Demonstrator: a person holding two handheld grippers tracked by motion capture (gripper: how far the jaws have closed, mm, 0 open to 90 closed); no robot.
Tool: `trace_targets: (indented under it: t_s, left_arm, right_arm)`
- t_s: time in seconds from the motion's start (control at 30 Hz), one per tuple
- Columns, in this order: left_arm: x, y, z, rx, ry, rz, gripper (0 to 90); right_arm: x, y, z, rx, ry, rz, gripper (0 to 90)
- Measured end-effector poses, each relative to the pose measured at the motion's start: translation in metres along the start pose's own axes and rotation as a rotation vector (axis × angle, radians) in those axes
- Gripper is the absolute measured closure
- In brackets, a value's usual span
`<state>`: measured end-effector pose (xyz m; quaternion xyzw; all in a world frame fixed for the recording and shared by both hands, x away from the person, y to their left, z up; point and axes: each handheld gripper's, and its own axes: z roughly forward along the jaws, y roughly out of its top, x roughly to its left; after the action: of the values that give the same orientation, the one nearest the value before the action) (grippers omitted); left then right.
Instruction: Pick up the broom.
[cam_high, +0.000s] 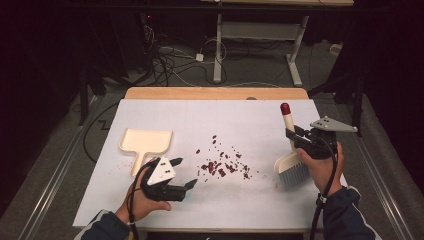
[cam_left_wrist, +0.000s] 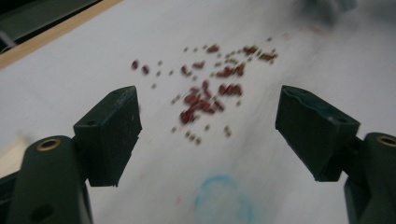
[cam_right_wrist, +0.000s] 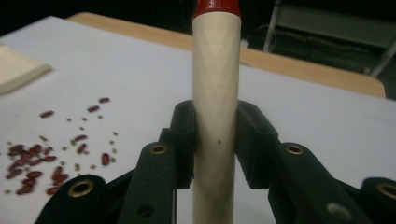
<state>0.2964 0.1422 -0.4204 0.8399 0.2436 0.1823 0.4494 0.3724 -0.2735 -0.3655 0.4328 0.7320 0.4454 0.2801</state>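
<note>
Right tool (cam_right_wrist: 215, 140) clamped on upright brush handle (cam_right_wrist: 215, 70), left tool (cam_high: 185, 173) agape, seemingly low near scattered beans (cam_high: 222, 165).

- I see a small hand brush (cam_high: 289, 159) with a pale wooden handle, red tip and white bristles, upright and clamped at the handle near the table's right edge.
- Dark red beans (cam_high: 223, 165) lie scattered mid-table beside it.

Place: lab / recording setup, dim room
Worktop (cam_high: 150, 210): white sheet covering a wooden top
Floor: cables (cam_high: 170, 62) trailing loose behind
Bkgd: a 2nd desk frame (cam_high: 260, 35) standing w/ metal legs
</note>
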Motion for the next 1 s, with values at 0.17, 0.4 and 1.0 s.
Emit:
trace_targets:
  t_s: [0.17,0.4,1.0]
  left_arm:
    - [-0.031,0.049,0.034,-0.089,-0.127,0.031,22.9]
    - [-0.067,0.087,0.085,-0.120,-0.213,0.007,25.4]
    - [-0.047,0.080,0.097,-0.079,-0.205,-0.008,64.1]
  right_arm:
    - [0.028,0.010,-0.011,-0.076,0.034,-0.027,71.0]
    - [0.064,0.013,-0.016,-0.146,0.058,-0.065,70.9]
    - [0.094,0.013,-0.034,-0.199,0.223,-0.103,70.0]
